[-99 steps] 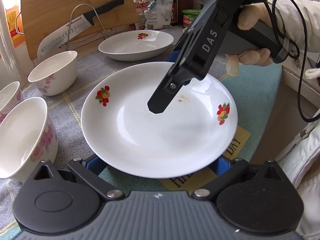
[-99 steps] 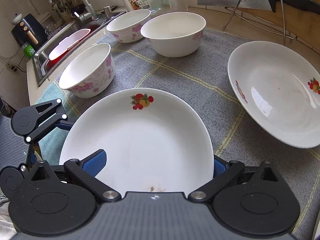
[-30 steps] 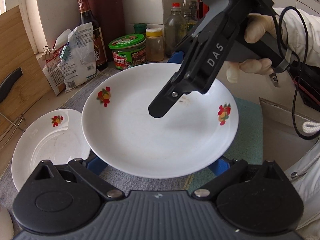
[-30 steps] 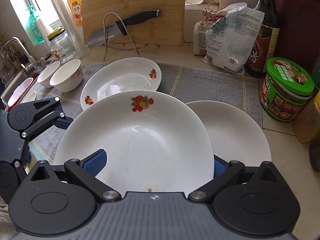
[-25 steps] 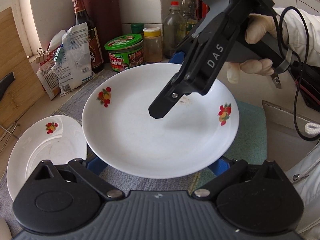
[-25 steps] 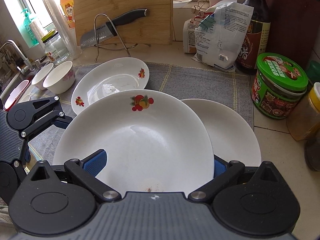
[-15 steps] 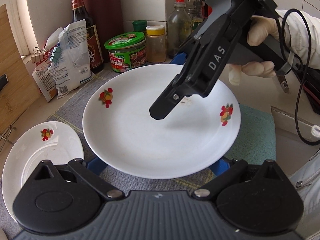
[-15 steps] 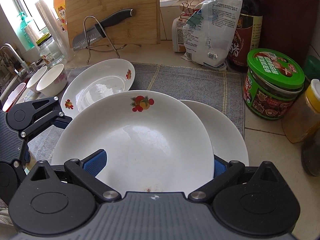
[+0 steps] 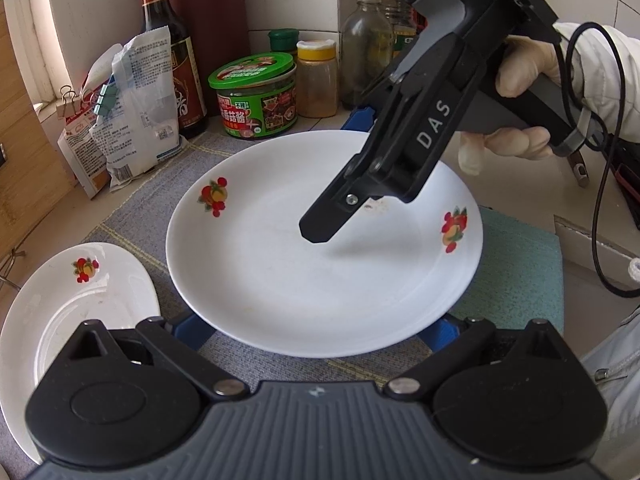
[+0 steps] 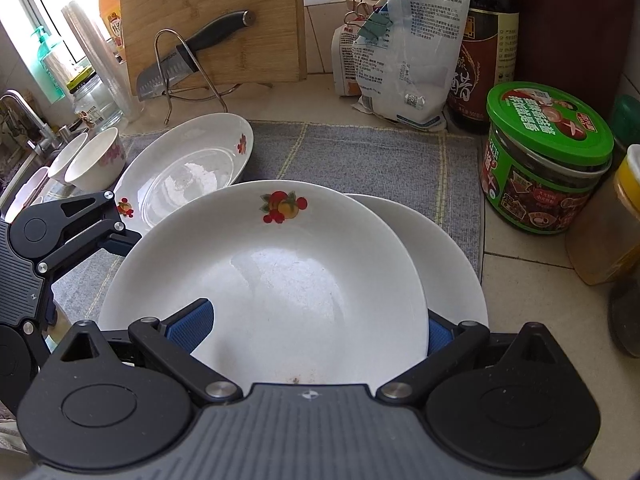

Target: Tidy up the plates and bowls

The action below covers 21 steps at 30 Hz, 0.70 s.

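Both grippers hold one white plate with fruit prints (image 9: 312,280), also in the right wrist view (image 10: 280,272). My left gripper (image 9: 316,328) grips its near rim; my right gripper (image 10: 308,328) grips the opposite rim and shows from the left wrist view as a black arm (image 9: 392,160) over the plate. The plate hangs just above a second white plate (image 10: 452,264) on the grey mat (image 10: 360,152). A third plate (image 10: 188,168), also in the left wrist view (image 9: 76,300), lies to the left. Two bowls (image 10: 96,158) stand beyond it.
A green-lidded jar (image 10: 548,160), a yellow-capped jar (image 10: 612,216), a dark sauce bottle (image 10: 484,40) and a clipped bag (image 10: 404,48) stand at the right and back. A knife (image 10: 192,56) on a wire rack leans against a cutting board (image 10: 212,20). A sink tap (image 10: 16,112) is far left.
Both grippers have carried the plate to the right, away from the bowls, and over the second plate by the jars. The grip has not changed.
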Available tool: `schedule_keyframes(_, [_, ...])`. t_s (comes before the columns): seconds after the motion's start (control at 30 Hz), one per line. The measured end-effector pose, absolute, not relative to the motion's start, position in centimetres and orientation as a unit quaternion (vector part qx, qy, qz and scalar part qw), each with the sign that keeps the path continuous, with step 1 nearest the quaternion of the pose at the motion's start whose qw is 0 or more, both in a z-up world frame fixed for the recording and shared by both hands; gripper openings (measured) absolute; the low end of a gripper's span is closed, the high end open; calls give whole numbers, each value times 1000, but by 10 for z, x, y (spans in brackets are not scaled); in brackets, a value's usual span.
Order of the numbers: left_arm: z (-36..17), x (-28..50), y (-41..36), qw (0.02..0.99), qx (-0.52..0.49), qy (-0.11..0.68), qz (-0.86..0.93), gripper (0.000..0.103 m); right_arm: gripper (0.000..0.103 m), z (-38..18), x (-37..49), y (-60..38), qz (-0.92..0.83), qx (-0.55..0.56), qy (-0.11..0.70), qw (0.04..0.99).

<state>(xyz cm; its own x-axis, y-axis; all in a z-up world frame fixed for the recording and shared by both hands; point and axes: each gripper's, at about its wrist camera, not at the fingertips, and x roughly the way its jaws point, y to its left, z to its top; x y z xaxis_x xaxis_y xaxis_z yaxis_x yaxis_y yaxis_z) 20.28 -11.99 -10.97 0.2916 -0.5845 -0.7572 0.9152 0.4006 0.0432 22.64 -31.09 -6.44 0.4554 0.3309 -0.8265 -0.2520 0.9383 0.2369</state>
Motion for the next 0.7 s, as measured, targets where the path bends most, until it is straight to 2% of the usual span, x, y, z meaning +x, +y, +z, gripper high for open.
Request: schedule_keyframes(0.7, [-113,213,-131,758,253,349,-489,101,103,-71,232,-319,169,45,498,849])
